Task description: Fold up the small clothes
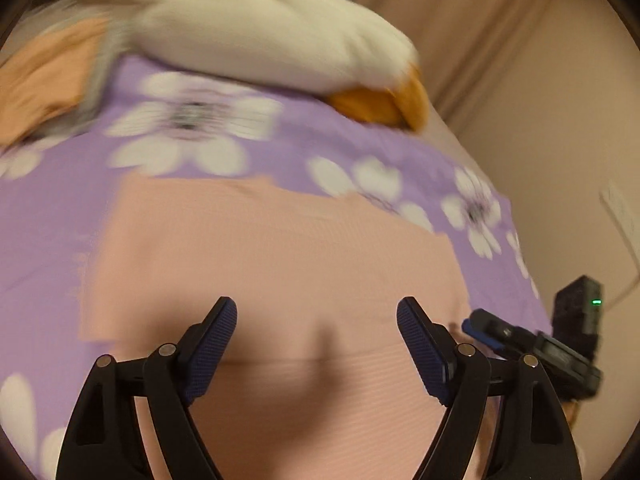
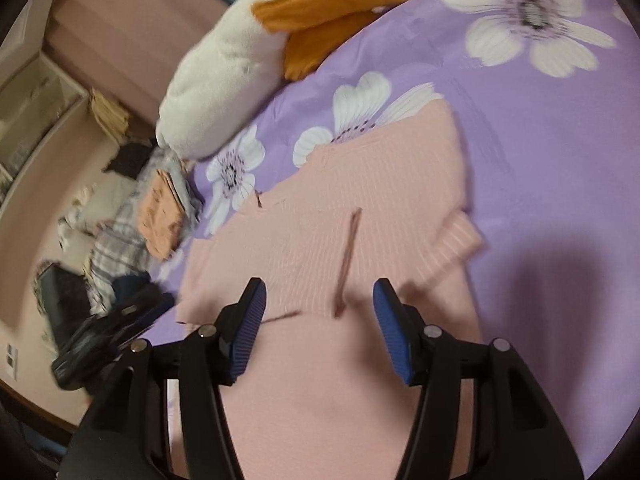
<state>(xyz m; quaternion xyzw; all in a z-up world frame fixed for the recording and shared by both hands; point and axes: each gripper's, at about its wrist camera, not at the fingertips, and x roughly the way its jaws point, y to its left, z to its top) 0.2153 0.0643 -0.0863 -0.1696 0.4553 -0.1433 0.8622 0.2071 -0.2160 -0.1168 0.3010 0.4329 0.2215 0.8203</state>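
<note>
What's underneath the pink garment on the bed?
The pink garment lies on a purple bedsheet with white flowers. The sheet shows all around it; whatever lies directly under the garment is covered.

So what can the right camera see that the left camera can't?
Only the right camera: the pink top's ribbed sleeve cuff, and a heap of clothes off the bed's edge. Only the left camera: a green light on the other gripper. Both: the pink top, purple flowered sheet, white plush toy, and open jaws with nothing between them.
</note>
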